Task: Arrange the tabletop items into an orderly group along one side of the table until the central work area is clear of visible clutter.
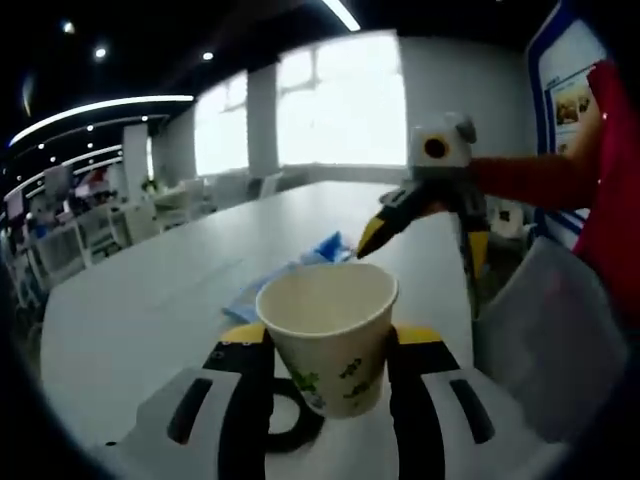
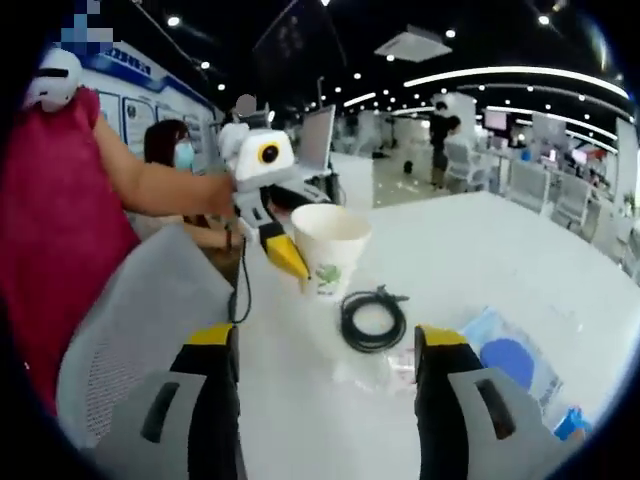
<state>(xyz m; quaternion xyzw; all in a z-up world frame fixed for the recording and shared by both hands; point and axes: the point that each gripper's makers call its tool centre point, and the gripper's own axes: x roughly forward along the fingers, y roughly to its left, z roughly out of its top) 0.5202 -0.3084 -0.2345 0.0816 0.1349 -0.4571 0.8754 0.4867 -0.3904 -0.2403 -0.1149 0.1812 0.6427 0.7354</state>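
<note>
Left gripper clamps paper cup above the table near its edge; green print unreadable. Right gripper jaws wide, nothing between them. Black cable coil, blue packet partly hidden.

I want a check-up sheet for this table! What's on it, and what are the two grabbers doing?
Surface: white table, mostly bare.
Job's things: paper cup held above the table; blue packet lying flat; coiled black cable.
Clutter: blue packet mid-table.
Grippers: left gripper shut on the cup; right gripper open, holding nothing.
Cables: the black coil, plus a lead hanging from the left gripper.
Surroundings: grey chair, office desks, people.
</note>
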